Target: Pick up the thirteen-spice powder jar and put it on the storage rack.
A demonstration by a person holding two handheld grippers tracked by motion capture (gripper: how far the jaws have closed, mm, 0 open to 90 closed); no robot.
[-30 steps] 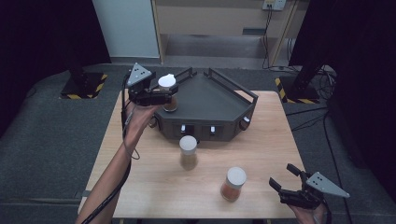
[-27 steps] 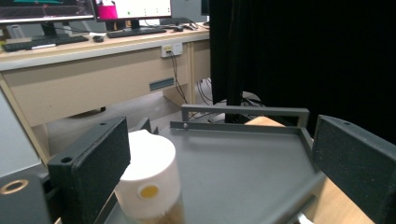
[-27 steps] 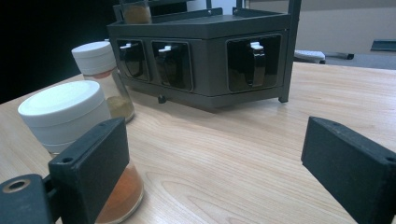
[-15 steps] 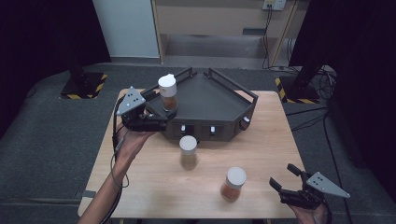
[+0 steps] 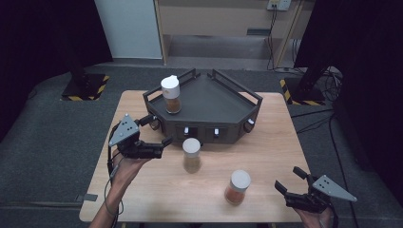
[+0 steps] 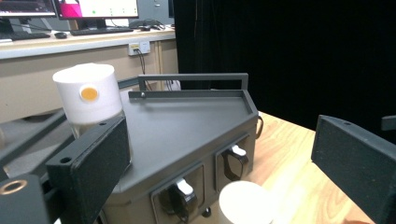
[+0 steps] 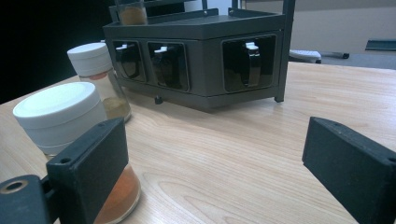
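You are holding your left gripper point(image 5: 159, 129) with its jaws spread wide and empty, just beside the dark rack point(image 5: 223, 102) at its left front corner. One spice jar point(image 5: 171, 94) is standing upright on the rack's top near the left rail. A second jar point(image 5: 191, 155) is standing on the table point(image 5: 271, 147) just in front of the rack. Your right gripper point(image 5: 291, 180) is resting wide open at the table's near right edge, close to a third jar point(image 5: 237, 186) holding orange powder.
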